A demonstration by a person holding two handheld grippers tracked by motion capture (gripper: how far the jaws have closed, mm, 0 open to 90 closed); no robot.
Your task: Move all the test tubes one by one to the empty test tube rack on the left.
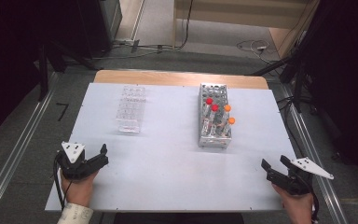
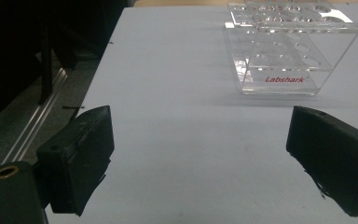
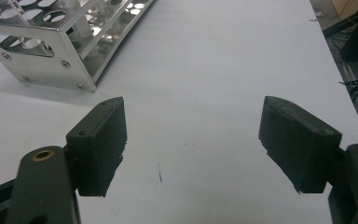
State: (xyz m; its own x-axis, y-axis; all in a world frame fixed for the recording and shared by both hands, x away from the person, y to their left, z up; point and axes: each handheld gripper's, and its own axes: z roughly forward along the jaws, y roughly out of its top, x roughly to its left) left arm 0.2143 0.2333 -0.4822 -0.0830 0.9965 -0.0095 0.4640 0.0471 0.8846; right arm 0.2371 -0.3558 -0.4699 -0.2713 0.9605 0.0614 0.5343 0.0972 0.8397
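A metal tube rack (image 1: 214,123) stands right of the table's middle, holding tubes with red caps (image 1: 209,101) and orange caps (image 1: 231,121). An empty clear plastic rack (image 1: 131,108) sits left of the middle; its "Labshark" end (image 2: 284,80) faces my left gripper. My left gripper (image 1: 103,153) rests near the front left corner, open with nothing between its jaws (image 2: 198,154). At the front right edge my right gripper (image 1: 274,163) is open as well (image 3: 193,140), with the metal rack's near end (image 3: 42,60) ahead to its left.
The white table top (image 1: 172,158) ends at a wooden strip (image 1: 177,77) at the back. Metal floor rails (image 1: 9,158) run along both sides. Cables (image 1: 251,45) lie on the floor behind the table.
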